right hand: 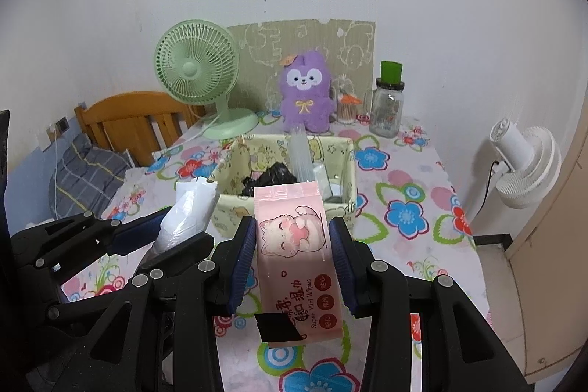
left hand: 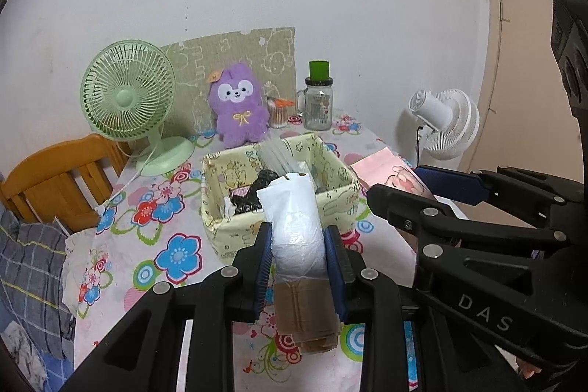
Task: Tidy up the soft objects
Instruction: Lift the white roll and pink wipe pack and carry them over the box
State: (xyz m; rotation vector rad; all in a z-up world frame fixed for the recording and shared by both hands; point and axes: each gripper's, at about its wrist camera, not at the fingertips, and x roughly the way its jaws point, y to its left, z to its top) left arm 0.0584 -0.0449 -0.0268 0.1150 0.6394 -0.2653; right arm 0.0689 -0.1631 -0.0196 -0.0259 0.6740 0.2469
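My left gripper (left hand: 298, 237) is shut on a white roll of plastic bags on a cardboard core (left hand: 297, 230), held above the flowered table just in front of the yellow fabric storage box (left hand: 228, 226). My right gripper (right hand: 293, 245) is shut on a pink pack of mini wipes (right hand: 294, 245) with a cat picture, also lifted in front of the box (right hand: 235, 204). The box holds a black crumpled bag (right hand: 273, 177) and clear plastic items. In the right wrist view the left gripper (right hand: 172, 234) with its white roll (right hand: 191, 208) shows at the left.
A green desk fan (left hand: 128, 98) stands at the back left, a purple plush toy (left hand: 239, 105) and a glass jar with a green lid (left hand: 319, 101) behind the box. A white fan (right hand: 525, 164) sits off the table's right edge. A wooden chair (left hand: 55, 179) is at the left.
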